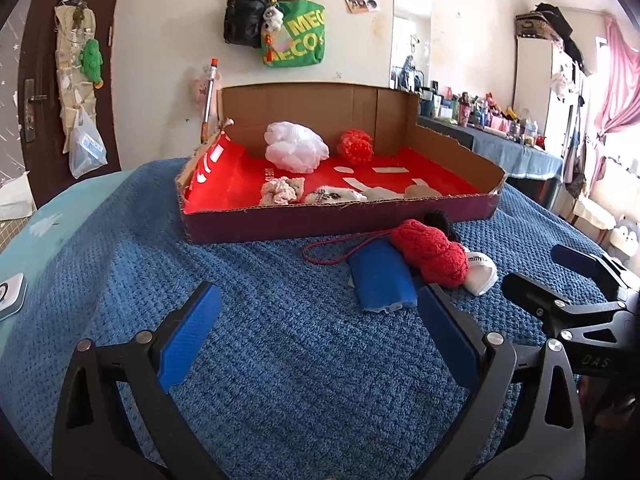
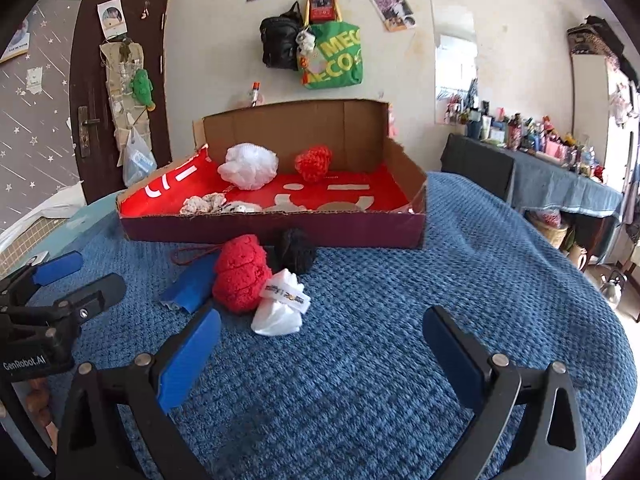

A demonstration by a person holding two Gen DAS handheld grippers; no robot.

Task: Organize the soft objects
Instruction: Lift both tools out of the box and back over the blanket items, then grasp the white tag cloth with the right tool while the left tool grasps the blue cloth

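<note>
A shallow cardboard box (image 1: 320,224) (image 2: 272,232) with a red floor stands on the blue blanket. It holds a white mesh puff (image 1: 296,146) (image 2: 248,166), a red knitted piece (image 1: 356,146) (image 2: 314,162), a cream scrunchie (image 1: 280,191) (image 2: 204,204) and a white patterned piece (image 1: 334,195). In front of the box lie a red fluffy ball (image 1: 430,252) (image 2: 240,272), a blue pouch (image 1: 380,276) (image 2: 192,286), a white rolled cloth (image 1: 482,270) (image 2: 282,304) and a black fluffy item (image 2: 296,250). My left gripper (image 1: 320,334) and right gripper (image 2: 322,346) are both open and empty, short of these.
The blue blanket (image 1: 280,360) covers a round table. A small white device (image 1: 8,292) lies at its left edge. A cluttered side table (image 2: 560,160) stands at the right, and bags (image 1: 296,36) hang on the back wall.
</note>
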